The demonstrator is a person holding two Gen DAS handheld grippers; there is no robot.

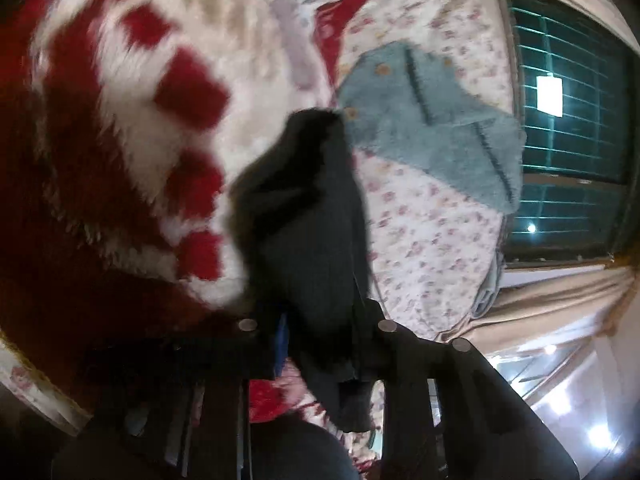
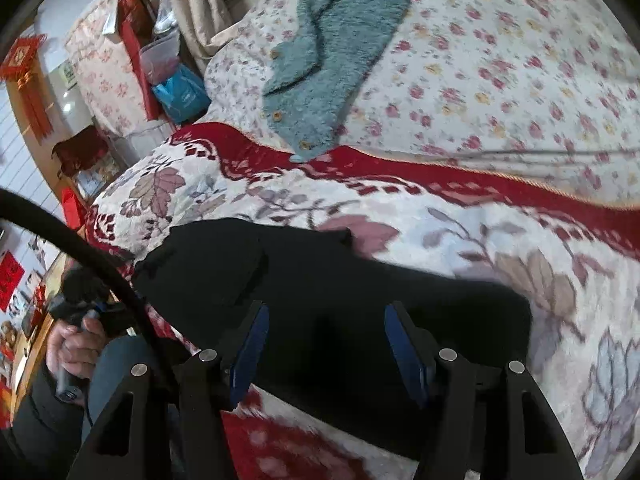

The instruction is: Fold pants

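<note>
**Black pants on the red and white blanket**

Soft black knit pants (image 2: 320,292) spread flat across a fluffy red and white blanket with leaf shapes (image 2: 440,216), close in front of the right gripper (image 2: 324,344). Fingers of that gripper wide apart, blue pads (image 2: 404,348) facing each other, nothing pinched, black cloth under and between them.

In the left wrist view, left gripper (image 1: 316,336) squeezed tight on a bunch of the same black pants (image 1: 304,216), cloth lifted and hanging in folds over the fingers, a bit of blue pad peeking out beside it. View blurry here.

Beyond the blanket, a white bed sheet with small pink flowers (image 2: 500,60). On that sheet, a fuzzy blue-green jacket with round tan buttons (image 2: 320,60), one end touching the red blanket edge. Beige curtains (image 1: 552,304) and a dark window with bars (image 1: 568,92) past the bed. At the far left of the right wrist view, a bare hand (image 2: 76,344) wrapped around a dark handle.
</note>
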